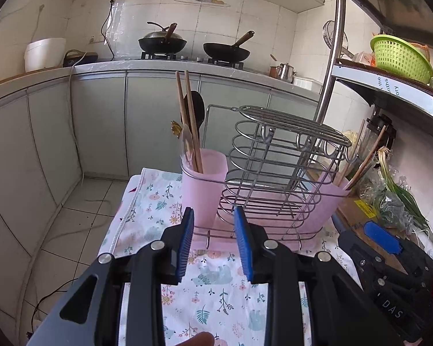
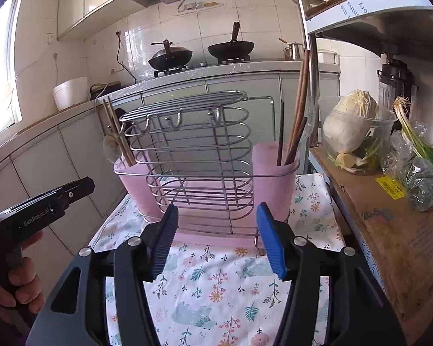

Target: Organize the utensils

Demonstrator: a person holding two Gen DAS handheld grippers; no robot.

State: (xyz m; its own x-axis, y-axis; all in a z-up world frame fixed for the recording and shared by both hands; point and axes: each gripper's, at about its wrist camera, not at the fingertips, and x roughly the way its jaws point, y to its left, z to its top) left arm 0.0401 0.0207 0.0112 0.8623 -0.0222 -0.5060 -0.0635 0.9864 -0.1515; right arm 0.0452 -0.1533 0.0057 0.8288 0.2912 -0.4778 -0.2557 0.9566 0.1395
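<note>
A metal wire utensil rack stands on the floral cloth, with a pink cup at each end. The left pink cup holds wooden chopsticks, a clear spoon and a dark spoon. The right pink cup holds chopsticks and a dark stick. My left gripper is open and empty, just in front of the rack. My right gripper is open and empty, close before the rack; it also shows in the left wrist view.
A cardboard box stands to the right with a cabbage in a clear tub and green onions. A metal shelf post rises behind the right cup. A counter with two woks lies beyond; tiled floor drops away left.
</note>
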